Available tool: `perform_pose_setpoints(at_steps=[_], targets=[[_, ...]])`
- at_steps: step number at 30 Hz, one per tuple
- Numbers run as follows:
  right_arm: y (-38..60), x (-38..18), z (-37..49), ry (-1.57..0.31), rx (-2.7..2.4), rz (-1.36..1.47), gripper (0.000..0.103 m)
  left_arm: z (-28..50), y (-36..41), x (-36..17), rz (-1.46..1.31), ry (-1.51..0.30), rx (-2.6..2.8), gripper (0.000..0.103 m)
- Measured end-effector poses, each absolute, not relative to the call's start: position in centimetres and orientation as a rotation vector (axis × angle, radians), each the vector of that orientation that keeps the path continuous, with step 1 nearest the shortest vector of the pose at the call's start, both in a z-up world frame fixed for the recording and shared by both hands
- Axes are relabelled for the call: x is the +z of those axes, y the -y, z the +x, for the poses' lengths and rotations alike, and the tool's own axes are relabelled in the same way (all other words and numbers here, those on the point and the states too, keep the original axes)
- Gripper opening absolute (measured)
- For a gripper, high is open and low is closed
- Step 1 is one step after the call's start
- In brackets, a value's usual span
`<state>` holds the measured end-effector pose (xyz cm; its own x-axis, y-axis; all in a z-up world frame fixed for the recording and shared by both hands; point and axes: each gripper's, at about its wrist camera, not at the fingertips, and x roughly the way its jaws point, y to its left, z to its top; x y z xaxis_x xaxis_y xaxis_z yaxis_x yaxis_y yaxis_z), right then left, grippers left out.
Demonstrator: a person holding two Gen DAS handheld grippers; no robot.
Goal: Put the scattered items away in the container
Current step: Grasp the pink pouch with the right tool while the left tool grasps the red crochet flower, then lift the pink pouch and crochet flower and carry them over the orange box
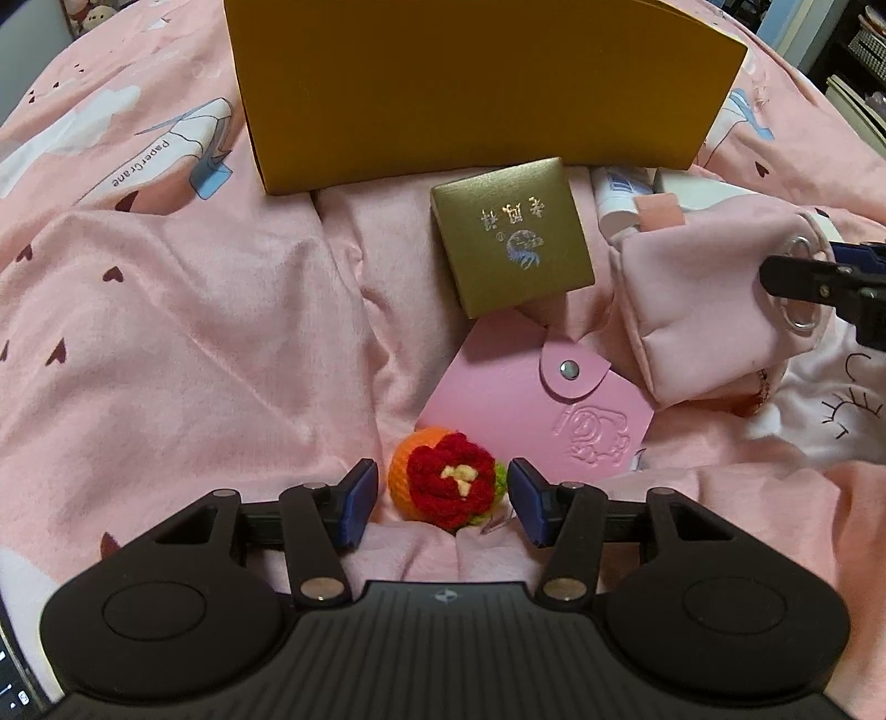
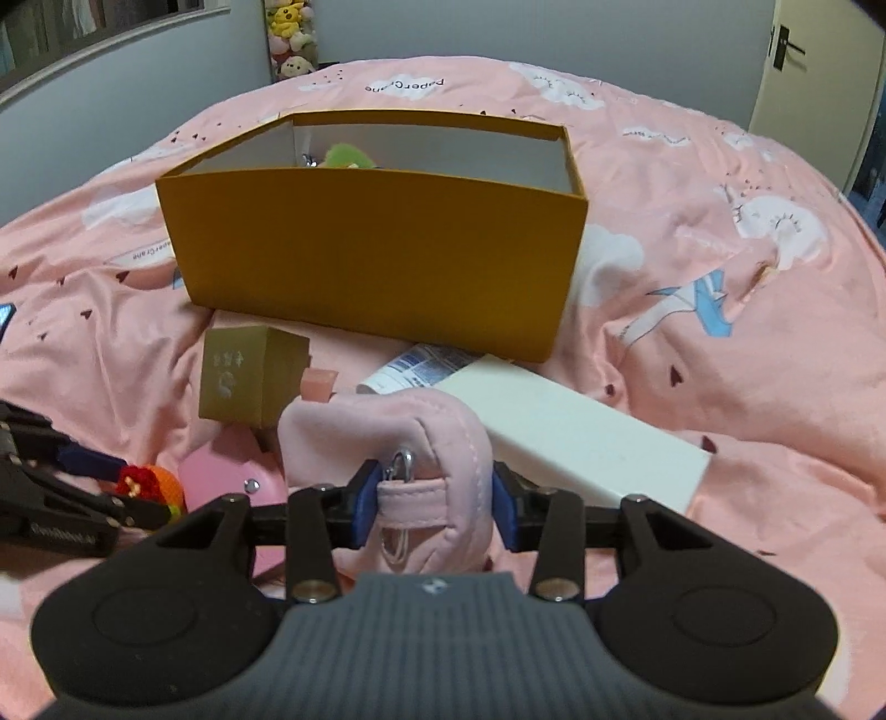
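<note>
An open orange box (image 1: 476,88) stands on the pink bedspread; it also shows in the right wrist view (image 2: 376,260), with a green item (image 2: 346,155) inside. My left gripper (image 1: 443,501) is open around a crocheted red-and-orange flower ball (image 1: 446,484), pads on either side, small gaps showing. My right gripper (image 2: 434,498) has its pads against a pink fabric pouch (image 2: 387,432), which also shows in the left wrist view (image 1: 714,299). A gold box (image 1: 512,235), a pink card wallet (image 1: 531,410), a white box (image 2: 576,432) and a tube (image 2: 421,365) lie in front of the orange box.
The bedspread (image 1: 166,310) is rumpled with folds. A small pink block (image 2: 318,383) sits by the gold box (image 2: 249,374). Plush toys (image 2: 288,39) and a wall stand beyond the bed, a door (image 2: 803,66) at the far right.
</note>
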<state>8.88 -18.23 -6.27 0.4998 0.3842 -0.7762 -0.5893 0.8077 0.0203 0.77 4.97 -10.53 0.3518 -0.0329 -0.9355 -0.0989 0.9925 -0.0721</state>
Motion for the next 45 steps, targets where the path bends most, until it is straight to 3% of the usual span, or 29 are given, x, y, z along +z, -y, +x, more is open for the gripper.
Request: perform_pose_setpoints(at_steps=[5, 12, 19, 26, 45], targets=[[18.5, -7.1, 9.7, -0.881, 0.593, -0.175, 0.052, 0.7, -5.2, -10.8, -0.126, -1.202, 0.029, 0.055], [18.9, -8.2, 11.2, -0.898, 0.606, -0.046, 0.063, 0.8, -5.2, -11.0, -0.121, -1.206, 0.034, 0.053], [19.9, -11.0, 12.9, -1.052, 0.577, 0.092, 0.07, 0.7, -5.2, -10.9, -0.124, -1.196, 0.038, 0.049], [20.1, -9.5, 12.0, -0.994, 0.591, 0.084, 0.045, 0.6, -5.5, -10.4, -0.153, -1.177, 0.036, 0.047], [20.4, -1.4, 10.3, -0.775, 0.649, -0.073, 0.04, 0.8, -7.2, -4.2, -0.296, -0.995, -0.021, 0.047]])
